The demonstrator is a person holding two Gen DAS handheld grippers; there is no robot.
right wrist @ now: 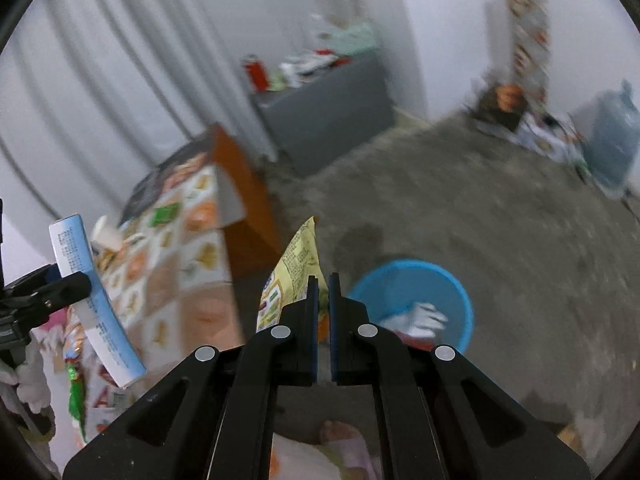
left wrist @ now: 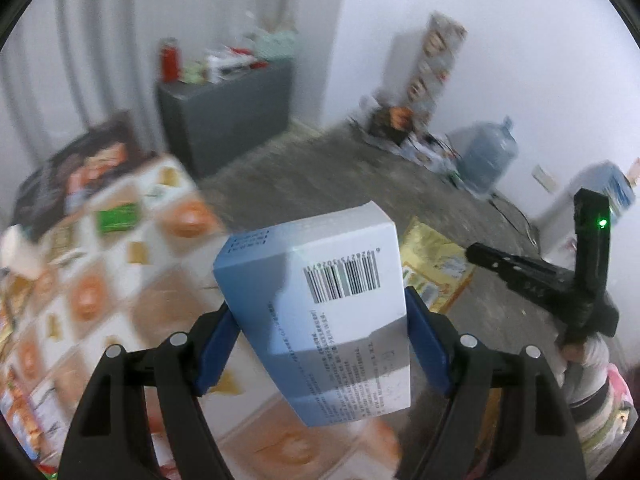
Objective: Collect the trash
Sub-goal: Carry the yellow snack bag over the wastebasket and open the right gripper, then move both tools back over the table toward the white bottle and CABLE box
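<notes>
My left gripper (left wrist: 320, 332) is shut on a white and blue carton box (left wrist: 320, 312) with a barcode, held in the air above the table edge; the box also shows in the right wrist view (right wrist: 92, 304). My right gripper (right wrist: 323, 308) is shut on a yellow snack wrapper (right wrist: 298, 268), which sticks up from between the pads; the wrapper also shows in the left wrist view (left wrist: 434, 264). A blue plastic basin (right wrist: 416, 280) with white and red trash inside stands on the floor just right of the right gripper.
A table with a patterned cloth (left wrist: 132, 280) carries more packets and a dark box (left wrist: 80, 172). A grey cabinet (left wrist: 228, 116) stands by the wall. A water jug (left wrist: 486, 156) and scattered litter (left wrist: 420, 148) lie on the grey floor.
</notes>
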